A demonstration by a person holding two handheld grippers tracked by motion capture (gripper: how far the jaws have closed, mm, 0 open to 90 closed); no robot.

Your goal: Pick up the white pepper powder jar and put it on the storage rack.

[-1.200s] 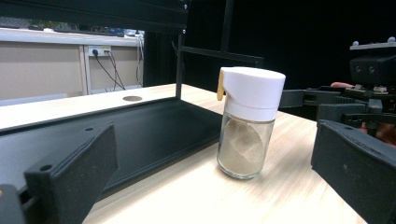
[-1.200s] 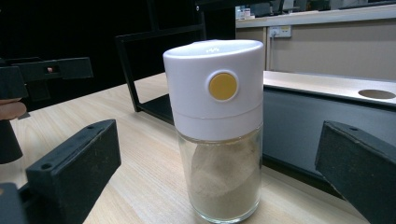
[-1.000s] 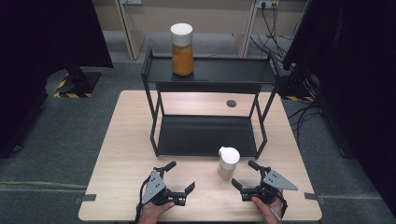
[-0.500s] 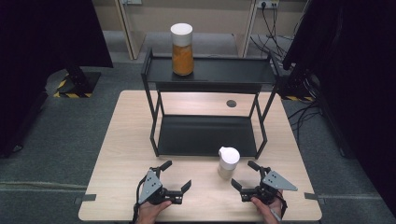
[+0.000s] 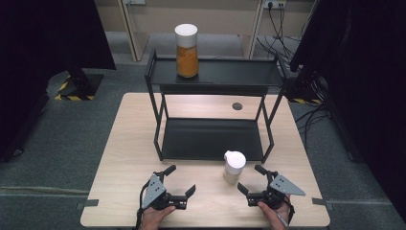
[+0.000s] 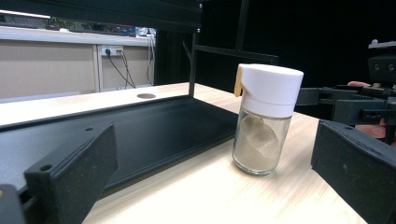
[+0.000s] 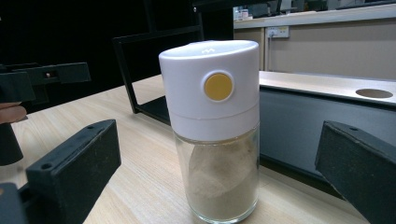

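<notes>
A small glass shaker (image 5: 234,166) with a white cap holds pale powder and stands upright on the wooden table (image 5: 129,143), just in front of the black shelf rack (image 5: 213,139). My right gripper (image 5: 249,178) is open beside it, low and to its right; in the right gripper view the shaker (image 7: 215,126) stands close ahead between the spread fingers (image 7: 74,172). My left gripper (image 5: 181,180) is open near the table's front edge, well left of the shaker (image 6: 266,121), with nothing between its fingers (image 6: 70,172). A tall jar (image 5: 186,50) of orange contents with a white lid stands on the rack's top shelf.
The rack's lower shelf (image 6: 140,135) is bare and lies right behind the shaker. A round hole (image 5: 237,106) sits in the tabletop behind the rack. Dark curtains and cables flank the table. The right gripper (image 6: 355,100) shows at the right of the left gripper view.
My left gripper has drifted slightly to the left. The right gripper, the shaker and the jar have not moved.
</notes>
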